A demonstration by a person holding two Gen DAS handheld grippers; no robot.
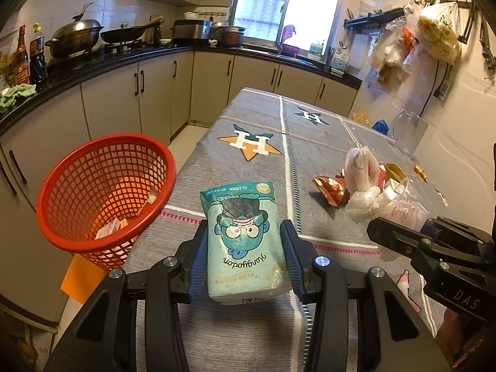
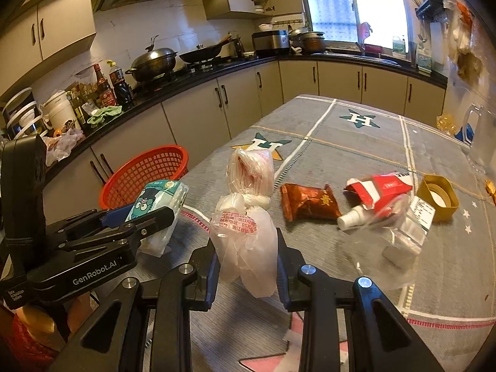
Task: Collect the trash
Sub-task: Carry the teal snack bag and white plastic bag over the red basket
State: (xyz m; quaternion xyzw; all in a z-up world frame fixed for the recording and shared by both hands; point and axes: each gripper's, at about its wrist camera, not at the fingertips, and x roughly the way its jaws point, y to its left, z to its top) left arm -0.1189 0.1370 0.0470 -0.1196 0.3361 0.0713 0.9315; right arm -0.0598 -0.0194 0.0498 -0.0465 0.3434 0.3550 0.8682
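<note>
My left gripper (image 1: 245, 232) is shut on a teal tissue pack (image 1: 245, 235) with a cartoon face, held above the table's left part. A red mesh basket (image 1: 105, 195) stands to its left beside the table, with scraps of paper inside. My right gripper (image 2: 246, 238) is shut on a knotted clear plastic bag (image 2: 245, 217) with red print, lifted over the cloth. In the right wrist view the left gripper (image 2: 161, 214) and its tissue pack (image 2: 155, 201) sit at the left, near the basket (image 2: 145, 173). The right gripper (image 1: 400, 232) shows at the right edge of the left wrist view.
On the grey patterned tablecloth (image 2: 356, 142) lie a brown snack wrapper (image 2: 307, 204), a red and white carton (image 2: 384, 192), a white spray bottle in clear film (image 2: 356, 217), a gold ring-shaped lid (image 2: 438, 197) and a clear jug (image 2: 480, 133). Kitchen counters (image 2: 217, 65) run along the far side.
</note>
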